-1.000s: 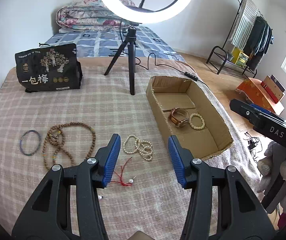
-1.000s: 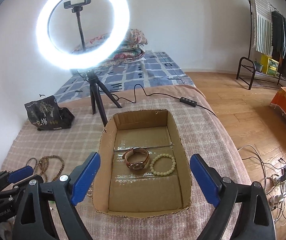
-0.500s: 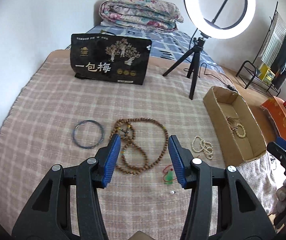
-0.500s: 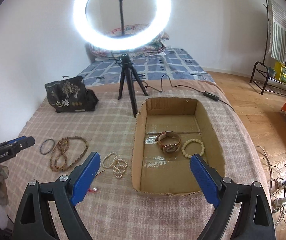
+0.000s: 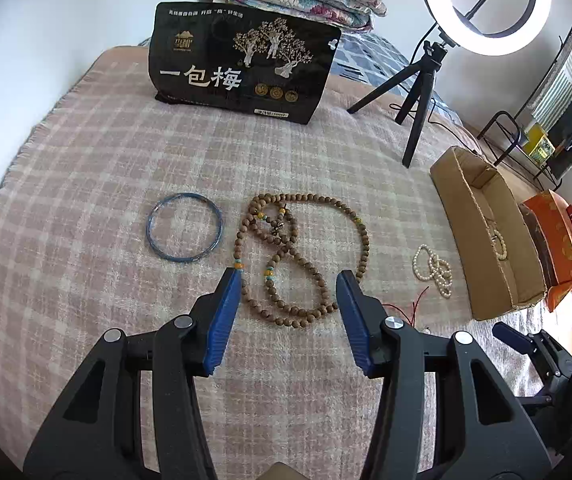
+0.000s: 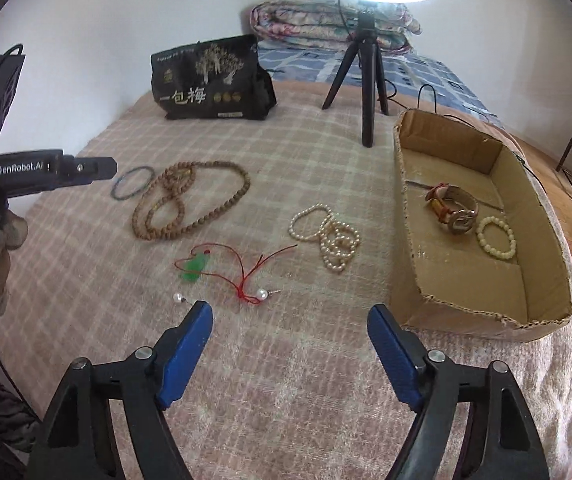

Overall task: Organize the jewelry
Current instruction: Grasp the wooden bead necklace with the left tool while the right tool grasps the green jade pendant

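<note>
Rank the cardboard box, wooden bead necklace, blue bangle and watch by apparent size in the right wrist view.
1. cardboard box
2. wooden bead necklace
3. watch and blue bangle: they look about alike, and they sit at different distances, so I won't rank them.

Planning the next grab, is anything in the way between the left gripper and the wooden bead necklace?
Nothing visible. The left gripper hangs open right over the wooden bead necklace, with only bare blanket around it. The blue bangle lies apart, off to the side.
</note>
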Demonstrator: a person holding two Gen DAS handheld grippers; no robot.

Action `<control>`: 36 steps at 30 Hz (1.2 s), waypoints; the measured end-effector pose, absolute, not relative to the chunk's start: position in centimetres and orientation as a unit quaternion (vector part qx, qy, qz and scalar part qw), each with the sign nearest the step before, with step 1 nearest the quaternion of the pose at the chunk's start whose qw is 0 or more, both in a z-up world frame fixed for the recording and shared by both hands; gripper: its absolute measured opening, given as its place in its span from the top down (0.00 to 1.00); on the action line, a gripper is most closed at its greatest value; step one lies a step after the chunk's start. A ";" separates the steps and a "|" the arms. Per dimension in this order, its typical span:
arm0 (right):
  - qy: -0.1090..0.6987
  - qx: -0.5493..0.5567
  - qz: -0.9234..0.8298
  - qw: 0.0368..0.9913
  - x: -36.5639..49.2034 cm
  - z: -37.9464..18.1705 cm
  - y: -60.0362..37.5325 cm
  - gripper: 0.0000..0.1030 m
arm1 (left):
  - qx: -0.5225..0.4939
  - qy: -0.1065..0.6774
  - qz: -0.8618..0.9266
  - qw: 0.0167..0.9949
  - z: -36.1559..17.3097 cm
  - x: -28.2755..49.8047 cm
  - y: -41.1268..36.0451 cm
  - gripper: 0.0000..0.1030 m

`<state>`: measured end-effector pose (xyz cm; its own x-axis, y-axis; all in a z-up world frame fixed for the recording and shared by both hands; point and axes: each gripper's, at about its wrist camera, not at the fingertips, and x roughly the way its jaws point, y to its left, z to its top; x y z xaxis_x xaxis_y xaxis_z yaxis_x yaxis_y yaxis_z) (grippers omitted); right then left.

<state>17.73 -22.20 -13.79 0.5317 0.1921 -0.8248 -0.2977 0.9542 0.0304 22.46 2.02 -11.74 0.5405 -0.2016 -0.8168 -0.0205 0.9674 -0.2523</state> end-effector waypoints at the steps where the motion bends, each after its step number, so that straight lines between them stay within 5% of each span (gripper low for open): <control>1: 0.468 -0.050 0.142 0.871 17.9 -14.1 -22.3 0.26 | -0.119 0.478 -0.052 0.868 -11.9 22.6 2.1 0.51; 14: 0.487 -0.012 0.220 0.845 20.6 -14.9 -19.2 0.52 | -0.134 0.499 -0.050 0.855 -13.9 24.0 2.4 0.51; 36: 0.517 -0.004 0.207 0.831 22.9 -17.7 -15.3 0.60 | -0.167 0.531 0.001 0.831 -17.2 27.6 3.5 0.51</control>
